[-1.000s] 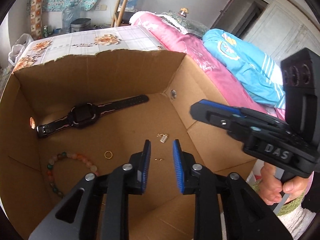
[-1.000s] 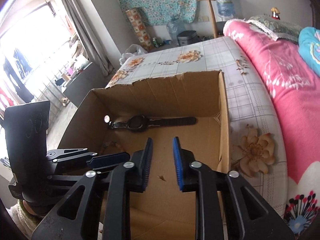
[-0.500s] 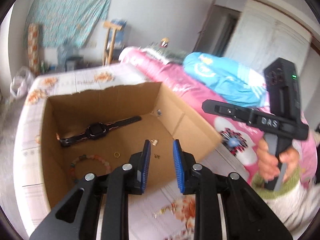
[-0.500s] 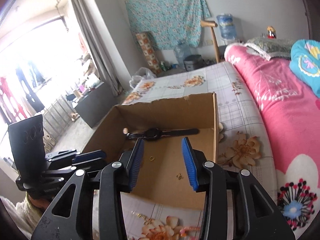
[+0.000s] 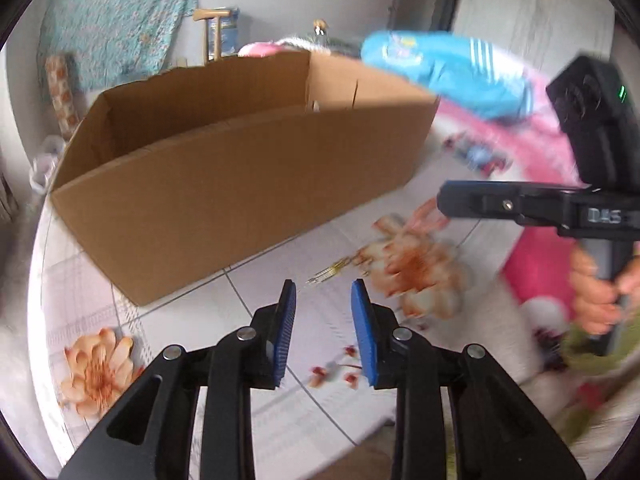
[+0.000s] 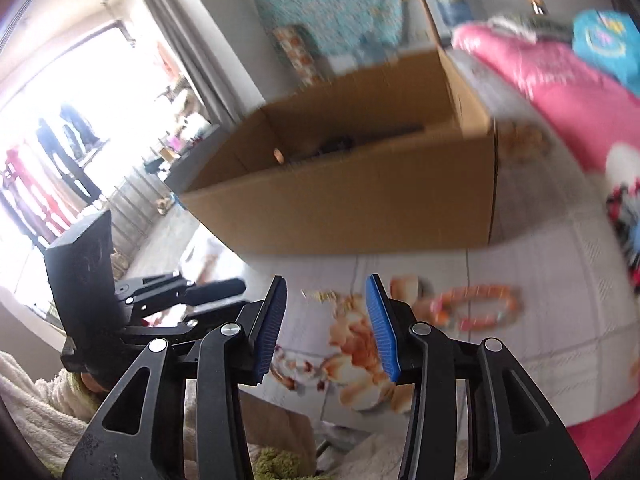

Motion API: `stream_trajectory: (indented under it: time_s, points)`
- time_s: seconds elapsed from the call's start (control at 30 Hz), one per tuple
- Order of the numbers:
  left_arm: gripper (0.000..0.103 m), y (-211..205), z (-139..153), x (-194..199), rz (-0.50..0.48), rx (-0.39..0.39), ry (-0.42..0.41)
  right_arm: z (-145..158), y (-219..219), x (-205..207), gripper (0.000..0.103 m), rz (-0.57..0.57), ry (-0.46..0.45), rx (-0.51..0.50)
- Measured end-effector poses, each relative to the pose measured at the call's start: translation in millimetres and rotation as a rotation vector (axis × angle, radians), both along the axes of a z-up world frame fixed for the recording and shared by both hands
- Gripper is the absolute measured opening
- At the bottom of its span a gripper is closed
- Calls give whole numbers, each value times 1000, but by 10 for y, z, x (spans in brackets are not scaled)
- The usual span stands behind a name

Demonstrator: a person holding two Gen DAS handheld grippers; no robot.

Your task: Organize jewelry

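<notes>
Both hand-held grippers empty. Left hand-held gripper [image 5: 323,330]: jaws just widened, a narrow gap, nothing between. Right hand-held gripper [image 6: 327,326]: jaws apart. Gold chain [image 5: 338,268] lies on the bed sheet [image 5: 224,312] in front of the cardboard box [image 5: 240,184]; bead bracelet [image 6: 474,307] to its right. Judgement: next pick is chain; lower left pads astride it, close low against sheet, lift slowly so it doesn't slip
</notes>
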State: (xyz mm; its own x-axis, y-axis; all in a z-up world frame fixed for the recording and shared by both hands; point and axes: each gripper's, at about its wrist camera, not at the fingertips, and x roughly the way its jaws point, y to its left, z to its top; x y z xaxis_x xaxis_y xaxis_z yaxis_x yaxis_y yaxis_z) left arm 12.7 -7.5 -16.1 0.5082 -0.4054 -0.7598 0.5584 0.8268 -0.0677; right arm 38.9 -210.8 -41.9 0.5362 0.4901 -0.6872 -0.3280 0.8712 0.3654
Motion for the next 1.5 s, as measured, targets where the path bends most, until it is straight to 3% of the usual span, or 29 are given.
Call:
stream_trajectory:
  time_s: [0.1, 0.47, 0.8, 1.03, 1.17, 1.5]
  points:
    - [27, -118, -129, 88, -32, 43, -21, -199, 44, 65, 38, -18, 71, 4]
    - [26, -289, -333, 265, -156, 137, -20, -294, 93, 189, 38, -21, 97, 0]
    - [6, -359, -336, 288, -225, 138, -17, -335, 17, 218, 38, -30, 112, 18]
    - [4, -277, -339, 214, -171, 105, -11, -310, -20, 120, 38, -32, 100, 7]
    - [4, -141, -334, 180, -95, 77, 6, -262, 21, 59, 38, -30, 68, -33]
    - [4, 309, -337, 157, 128, -66, 63, -318, 484, -41, 38, 59, 3, -262]
